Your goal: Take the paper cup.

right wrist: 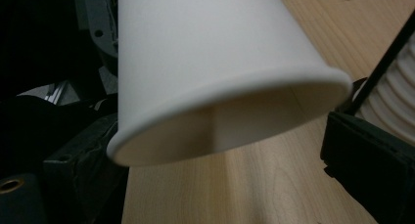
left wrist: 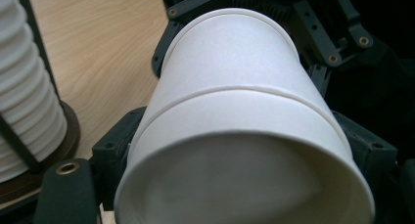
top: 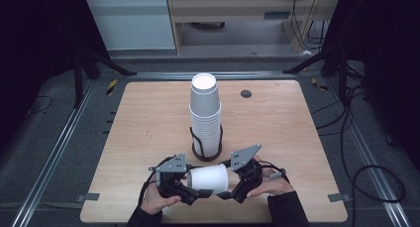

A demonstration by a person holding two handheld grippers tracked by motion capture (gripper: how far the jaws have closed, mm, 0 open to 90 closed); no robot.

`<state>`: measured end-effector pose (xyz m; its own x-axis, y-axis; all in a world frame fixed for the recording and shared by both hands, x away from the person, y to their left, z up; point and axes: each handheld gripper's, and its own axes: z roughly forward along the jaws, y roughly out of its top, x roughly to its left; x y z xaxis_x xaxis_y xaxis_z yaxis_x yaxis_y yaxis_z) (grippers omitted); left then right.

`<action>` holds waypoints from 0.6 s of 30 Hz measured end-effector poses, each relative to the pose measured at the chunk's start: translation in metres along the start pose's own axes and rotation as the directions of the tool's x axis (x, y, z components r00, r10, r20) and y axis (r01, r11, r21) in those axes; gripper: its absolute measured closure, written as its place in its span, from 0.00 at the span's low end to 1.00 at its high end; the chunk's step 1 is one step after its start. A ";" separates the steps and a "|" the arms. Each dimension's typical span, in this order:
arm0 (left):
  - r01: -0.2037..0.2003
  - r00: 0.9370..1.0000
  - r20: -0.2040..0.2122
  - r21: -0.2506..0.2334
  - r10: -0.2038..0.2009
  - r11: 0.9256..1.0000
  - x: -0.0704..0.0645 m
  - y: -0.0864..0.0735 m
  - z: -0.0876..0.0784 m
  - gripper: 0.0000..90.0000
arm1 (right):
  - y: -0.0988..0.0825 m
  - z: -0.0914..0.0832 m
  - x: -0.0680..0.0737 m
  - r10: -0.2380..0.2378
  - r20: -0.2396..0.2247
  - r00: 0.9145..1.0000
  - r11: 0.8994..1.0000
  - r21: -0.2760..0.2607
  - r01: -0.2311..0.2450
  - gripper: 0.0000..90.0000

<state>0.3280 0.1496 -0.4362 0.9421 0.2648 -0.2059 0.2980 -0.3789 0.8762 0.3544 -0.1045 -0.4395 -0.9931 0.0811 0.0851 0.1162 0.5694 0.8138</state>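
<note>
Two nested white paper cups [top: 208, 179] lie on their side in the air between the two tongs, low over the near edge of the wooden surface [top: 148, 123], at about 6 o'clock from the tall stack of cups [top: 205, 115] in its black wire holder [top: 206, 148]. The long axis of the pair runs roughly 9 to 3 o'clock across the surface.

Left tongs [top: 190, 187]: come in from 9 o'clock. In the left gripper view the black jaws sit either side of the wide rim of the outer cup [left wrist: 244, 150] and appear to press on it; judged as gripping that cup. A thin seam ring marks where the second cup [left wrist: 235, 53] sits over or inside the first.

Right tongs [top: 229, 187]: come in from 3 o'clock. In the right gripper view the cup's open mouth [right wrist: 220, 87] hangs between the jaws, with visible gaps between rim and pads on both sides. Jaws read as standing open, nothing clamped.

Both hands are equally near; the left one carries the load.

Judgement: the work looks like separating the nested pair. The pull must run along the 9–3 axis, so the right tongs need a hold on the far cup's rim first.

Cup appearance: plain matte white, tapered, rolled rim, no dents seen.
</note>
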 end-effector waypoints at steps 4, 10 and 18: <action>0.006 1.000 -0.018 -0.017 -0.006 1.000 0.003 -0.002 -0.008 0.21 | -0.001 -0.012 -0.002 0.020 0.017 1.000 0.999 -0.044 -0.019 0.05; 0.033 0.998 -0.057 -0.093 -0.038 0.995 0.009 -0.008 -0.025 0.21 | -0.005 -0.023 -0.003 0.067 0.031 0.997 0.995 -0.070 -0.065 0.04; 0.061 0.995 -0.062 -0.170 -0.072 0.984 0.013 -0.016 -0.030 0.21 | -0.011 -0.028 -0.004 0.133 0.041 0.990 0.979 -0.158 -0.125 0.03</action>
<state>0.3311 0.1856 -0.4394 0.9066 0.3463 -0.2412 0.3242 -0.2056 0.9234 0.3568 -0.1336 -0.4324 -0.9671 0.1901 0.1690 0.2355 0.4181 0.8774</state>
